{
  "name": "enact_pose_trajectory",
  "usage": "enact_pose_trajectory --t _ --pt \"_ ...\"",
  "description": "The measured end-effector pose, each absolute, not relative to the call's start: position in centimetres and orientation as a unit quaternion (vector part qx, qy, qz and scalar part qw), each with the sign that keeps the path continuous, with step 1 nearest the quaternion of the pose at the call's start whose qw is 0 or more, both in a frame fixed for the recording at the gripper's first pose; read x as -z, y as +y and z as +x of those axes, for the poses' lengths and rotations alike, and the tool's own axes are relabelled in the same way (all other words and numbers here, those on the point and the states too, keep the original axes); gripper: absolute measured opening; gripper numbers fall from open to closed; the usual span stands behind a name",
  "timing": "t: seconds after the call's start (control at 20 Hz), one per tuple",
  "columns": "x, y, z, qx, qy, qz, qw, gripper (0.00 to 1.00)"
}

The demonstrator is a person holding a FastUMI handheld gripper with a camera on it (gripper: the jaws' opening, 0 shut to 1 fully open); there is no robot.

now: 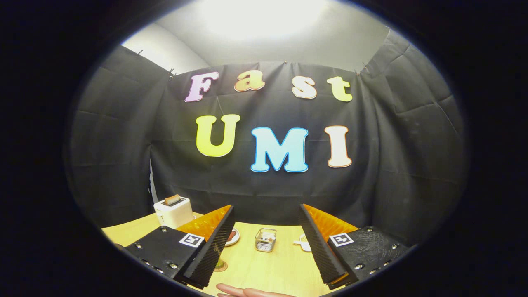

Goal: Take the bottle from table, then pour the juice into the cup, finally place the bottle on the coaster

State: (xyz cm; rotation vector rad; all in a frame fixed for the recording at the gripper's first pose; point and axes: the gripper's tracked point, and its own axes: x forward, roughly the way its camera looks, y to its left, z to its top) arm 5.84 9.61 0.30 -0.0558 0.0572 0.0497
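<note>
**A:** Status, left to right?

**B:** Toaster (pixel 173 210) sits far left on the table (pixel 264 274). The gripper (pixel 267 207) is held high over the near edge, its fingers wide apart with nothing between them. The left finger hides part of a plate (pixel 233 237) and, nearer, part of a round coaster (pixel 222 267). A green sliver (pixel 219 261) shows at the coaster, tight against that finger.

**A:** Is that the bottle?

**B:** Can't tell, too much of it is hidden. If it is, it's on or touching the coaster. That fits either a bottle waiting to be gripped or one already set down.

**A:** Centre and right?

**B:** Wire basket (pixel 265 240) is mid-table, beyond the fingers. The white cup (pixel 304 244) is just left of the right finger and partly covered by it. Its contents aren't visible. A hand (pixel 247 292) rests on the near edge, between the fingers.

**A:** Advice?

**B:** Judgement only: the gripper sits too high and the left finger blocks the key spot, so that area needs to be in clear sight before anything else. Any descent has to miss the hand. Coaster and cup are well apart with the basket off the line between them, so that path looks open.
</note>
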Motion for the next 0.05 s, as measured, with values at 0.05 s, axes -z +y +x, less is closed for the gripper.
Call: enact_pose_trajectory --t 0.05 --pt "-0.13 9.24 5.68 -0.023 0.032 -0.029 0.999 0.95"
